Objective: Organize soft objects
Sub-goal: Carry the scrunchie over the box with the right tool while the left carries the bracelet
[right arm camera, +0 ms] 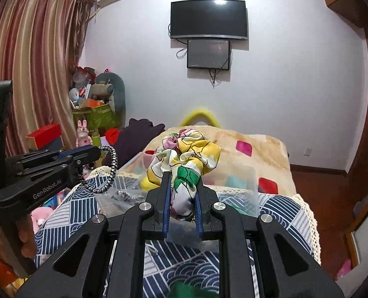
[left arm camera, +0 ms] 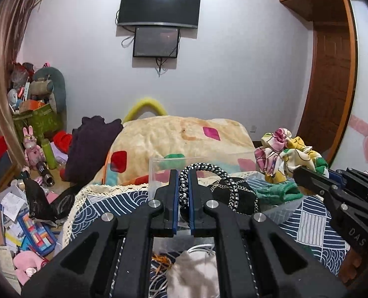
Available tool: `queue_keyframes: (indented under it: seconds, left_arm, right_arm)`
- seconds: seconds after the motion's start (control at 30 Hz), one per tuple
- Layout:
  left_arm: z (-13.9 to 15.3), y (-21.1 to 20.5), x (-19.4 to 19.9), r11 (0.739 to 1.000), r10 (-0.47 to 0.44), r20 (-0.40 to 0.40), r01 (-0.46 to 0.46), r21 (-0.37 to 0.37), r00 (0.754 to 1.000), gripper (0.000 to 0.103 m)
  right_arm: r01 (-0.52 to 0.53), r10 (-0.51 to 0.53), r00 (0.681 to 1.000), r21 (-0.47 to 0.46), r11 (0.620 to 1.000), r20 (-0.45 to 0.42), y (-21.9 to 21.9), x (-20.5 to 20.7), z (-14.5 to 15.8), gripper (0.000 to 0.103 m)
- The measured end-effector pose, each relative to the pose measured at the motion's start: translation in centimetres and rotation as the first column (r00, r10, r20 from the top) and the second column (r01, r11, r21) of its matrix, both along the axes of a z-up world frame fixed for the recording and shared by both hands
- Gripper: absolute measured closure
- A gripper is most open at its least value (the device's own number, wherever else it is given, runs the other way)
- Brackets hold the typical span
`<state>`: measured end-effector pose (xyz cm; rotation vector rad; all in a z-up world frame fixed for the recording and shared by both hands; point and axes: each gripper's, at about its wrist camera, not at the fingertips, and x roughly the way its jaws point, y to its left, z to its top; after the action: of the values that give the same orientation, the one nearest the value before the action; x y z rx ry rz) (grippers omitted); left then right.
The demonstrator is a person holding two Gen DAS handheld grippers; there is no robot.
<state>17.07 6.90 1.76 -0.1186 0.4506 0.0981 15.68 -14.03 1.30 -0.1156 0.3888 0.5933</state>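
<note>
In the left wrist view my left gripper (left arm camera: 183,173) is shut on a black-and-white braided cord (left arm camera: 184,188). The cord loops up and back toward a black chain-trimmed pouch (left arm camera: 236,196) in a clear plastic box (left arm camera: 152,171) on the bed. My right gripper (right arm camera: 182,175) is shut on a bunched floral silk scarf (right arm camera: 191,154) of yellow, white, pink and green, held above the clear box (right arm camera: 248,176). Each view also shows the other hand: the right gripper (left arm camera: 300,173) with the scarf (left arm camera: 283,151), and the left gripper (right arm camera: 97,151) with the cord (right arm camera: 113,164) hanging from it.
A green cloth (left arm camera: 278,191) lies in a clear bin beside the pouch. The bed carries a cream patched blanket (left arm camera: 174,134) and a blue patterned quilt (left arm camera: 313,226). A dark garment (left arm camera: 92,146) drapes the bed's left side. Toys and papers litter the floor (left arm camera: 17,218); a wooden door (left arm camera: 333,87) stands right.
</note>
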Motion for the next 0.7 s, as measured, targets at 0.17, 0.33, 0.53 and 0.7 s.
queue_keyframes:
  seconds: [0.17,0.33,0.53,0.7]
  left_arm:
    - [-1.1,0.1,2.2,1.000,0.002,-0.047,-0.003,-0.015,0.999,0.097]
    - [-2.7,-0.1,4.1,0.999,0.010,-0.086,-0.013,-0.035,0.996,0.097]
    - [-3.8,-0.9,5.9,1.000,-0.004,-0.135,0.004,-0.006,0.991,0.097]
    - [-4.6,-1.6,6.6,0.999,-0.039,-0.178,0.045,0.028,0.983,0.094]
  right_arm:
    - [0.003,-0.004,1.000,-0.033,0.999,-0.027,0.9,1.2,-0.5,0.088]
    - [0.000,-0.003,0.999,-0.068,0.998,-0.046,1.7,2.1,-1.1,0.088]
    - [-0.003,-0.010,0.996,-0.154,0.988,-0.085,3.0,3.5,-2.0,0.088]
    - [-0.027,-0.002,0.990,-0.202,0.979,-0.143,3.5,4.5,-3.1,0.088]
